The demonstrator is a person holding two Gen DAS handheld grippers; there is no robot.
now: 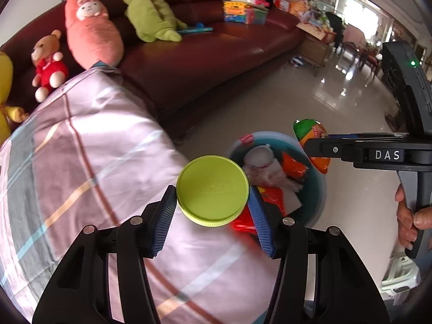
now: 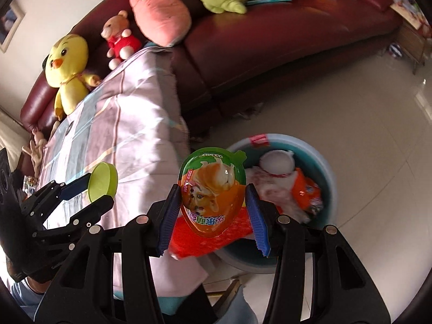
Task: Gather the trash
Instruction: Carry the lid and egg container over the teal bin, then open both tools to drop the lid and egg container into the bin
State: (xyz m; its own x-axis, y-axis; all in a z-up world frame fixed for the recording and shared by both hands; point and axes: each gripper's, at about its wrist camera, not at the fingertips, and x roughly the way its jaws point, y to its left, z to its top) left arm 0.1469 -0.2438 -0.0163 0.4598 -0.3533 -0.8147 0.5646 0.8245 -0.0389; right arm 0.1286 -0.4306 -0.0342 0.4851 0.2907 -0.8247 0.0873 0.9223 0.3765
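Observation:
My left gripper (image 1: 212,198) is shut on a lime-green plastic lid (image 1: 212,190), held flat above the quilt's edge, next to the bin. It also shows at the left of the right wrist view (image 2: 95,189) with the lid (image 2: 104,181). My right gripper (image 2: 213,197) is shut on an egg-shaped green and orange toy package (image 2: 212,189), held over the bin's near rim. The package shows in the left wrist view (image 1: 313,135) too. The teal trash bin (image 1: 320,189) stands on the floor and holds orange and red wrappers (image 2: 307,191) and white crumpled paper (image 2: 275,164).
A pink striped quilt (image 1: 81,162) covers a surface to the left of the bin. A dark red sofa (image 1: 202,54) behind carries plush toys (image 1: 91,29) and boxes (image 1: 243,10). Glossy tiled floor (image 1: 337,102) lies to the right. A cabinet (image 1: 316,46) stands at the sofa's far end.

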